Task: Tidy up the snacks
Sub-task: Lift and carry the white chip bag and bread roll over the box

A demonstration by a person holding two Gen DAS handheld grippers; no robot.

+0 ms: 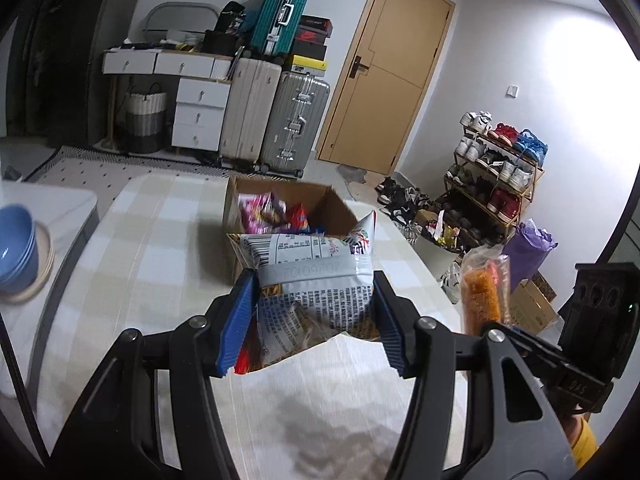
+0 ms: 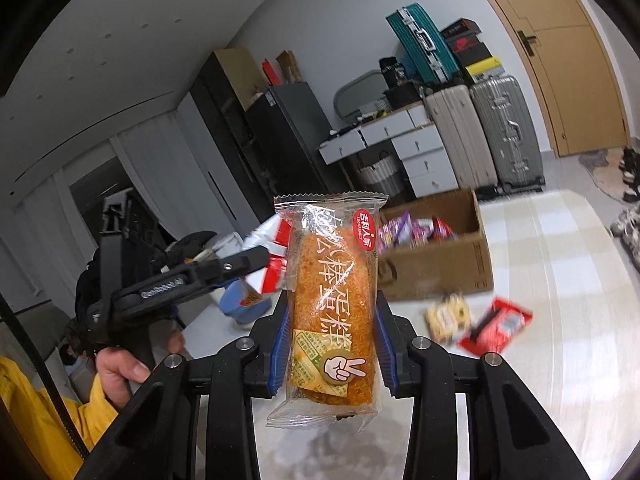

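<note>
— What's around you?

— A table (image 1: 132,248) under a soft checked cloth, a brown cardboard box (image 2: 436,264) of bright packets on it, open-topped.

— And your tools?

— My left gripper (image 1: 312,320) clamps a crinkly grey chip bag (image 1: 316,280), lifted just before the box. My right gripper (image 2: 332,344) pinches a clear-wrapped orange cake roll (image 2: 332,292), upright.

— Anything unclear?

— Two loose packets, a pale cookie packet (image 2: 448,316) and a red packet (image 2: 496,326), lie blurred on the cloth near the box.

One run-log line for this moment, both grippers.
left gripper: shut on grey snack bag | right gripper: shut on orange cake pack | cardboard box: open, holds snacks | two packets on table
</note>
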